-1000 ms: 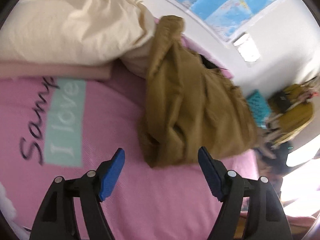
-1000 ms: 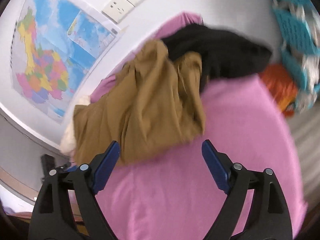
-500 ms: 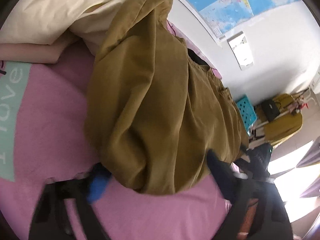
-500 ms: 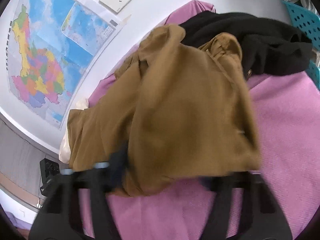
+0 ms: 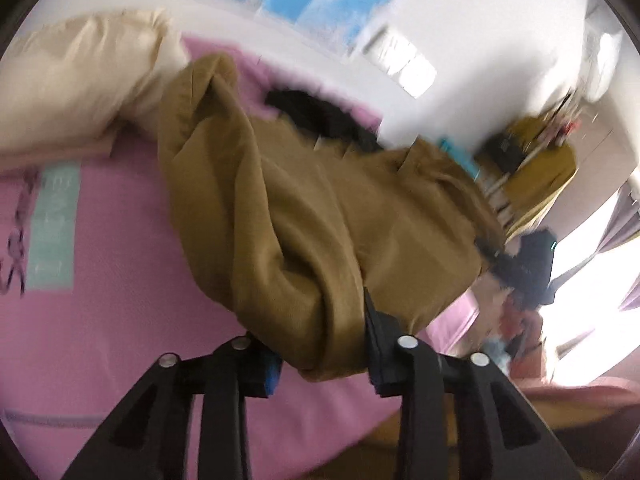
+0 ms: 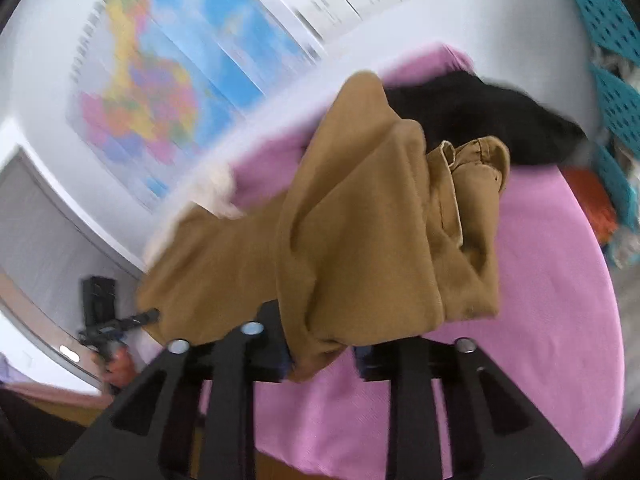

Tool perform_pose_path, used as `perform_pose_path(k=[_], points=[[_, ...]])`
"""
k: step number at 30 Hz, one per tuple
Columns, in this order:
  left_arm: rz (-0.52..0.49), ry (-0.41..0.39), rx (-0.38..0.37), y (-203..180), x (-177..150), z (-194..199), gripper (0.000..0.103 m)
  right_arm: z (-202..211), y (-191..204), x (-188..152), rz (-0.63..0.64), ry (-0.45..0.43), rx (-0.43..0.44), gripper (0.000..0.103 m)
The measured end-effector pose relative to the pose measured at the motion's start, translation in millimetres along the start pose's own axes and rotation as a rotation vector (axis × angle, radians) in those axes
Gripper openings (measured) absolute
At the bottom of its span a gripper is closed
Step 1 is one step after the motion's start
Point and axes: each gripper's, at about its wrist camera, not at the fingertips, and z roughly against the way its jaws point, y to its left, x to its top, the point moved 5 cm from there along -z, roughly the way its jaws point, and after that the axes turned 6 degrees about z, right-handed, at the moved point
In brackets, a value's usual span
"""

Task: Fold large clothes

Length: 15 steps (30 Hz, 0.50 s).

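A large pair of brown trousers [image 5: 300, 220] lies crumpled on the pink bed cover [image 5: 120, 320]. My left gripper [image 5: 320, 360] has a bunched edge of the cloth between its jaws, which are closing, and the pads press on it. In the right wrist view the same brown trousers [image 6: 360, 220] stretch toward the wall, waistband and belt loops at the right. My right gripper [image 6: 320, 356] is closing too, pinching a fold at the near edge. Both held edges look raised off the bed.
A black garment [image 6: 480, 120] lies behind the trousers against the wall. A cream pillow [image 5: 80, 80] sits at the back left. Teal baskets [image 6: 612, 80] stand past the bed's right end. A map [image 6: 160, 80] hangs on the wall.
Both grippers, open and short of the trousers a second ago, went forward over the cloth edge and closed on it. The trousers now bunch between the jaws and lift.
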Motion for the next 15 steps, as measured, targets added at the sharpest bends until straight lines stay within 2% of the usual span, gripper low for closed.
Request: perform_pose_path(k=[1,2,4,6,8,9,10,12,15], points=[[-0.002,0.018,0.030,4,-7,-4,0.038,-7,-13,-10,-0.042,0.046,-0.029,0.039],[0.001,0.037,0.072,11,-14,-9,0.039,-11,-22,-17,-0.073,0.072,-0.041,0.041],[0.011,0.029,0.068,17,-17,-5,0.042,-8,-36,-25,-0.129,0.076,-0.054,0.056],[-0.017,-0.036,0.070,14,-13,13,0.043,6,-39,-24,-0.140,0.061,-0.066,0.063],[-0.090,-0.113,0.099,3,-8,34,0.043,23,-37,-22,-0.126,0.035,-0.080,0.063],[-0.134,-0.164,0.120,-1,-5,48,0.044,34,-37,-19,-0.107,0.021,-0.138,0.068],[-0.156,-0.209,0.130,-4,-1,61,0.049,46,-38,-15,-0.083,0.001,-0.219,0.077],[-0.162,-0.264,0.159,-8,13,73,0.054,64,-37,-9,-0.059,-0.046,-0.296,0.077],[-0.178,-0.253,0.239,-7,30,63,0.054,68,-14,20,0.064,-0.123,-0.304,0.077]])
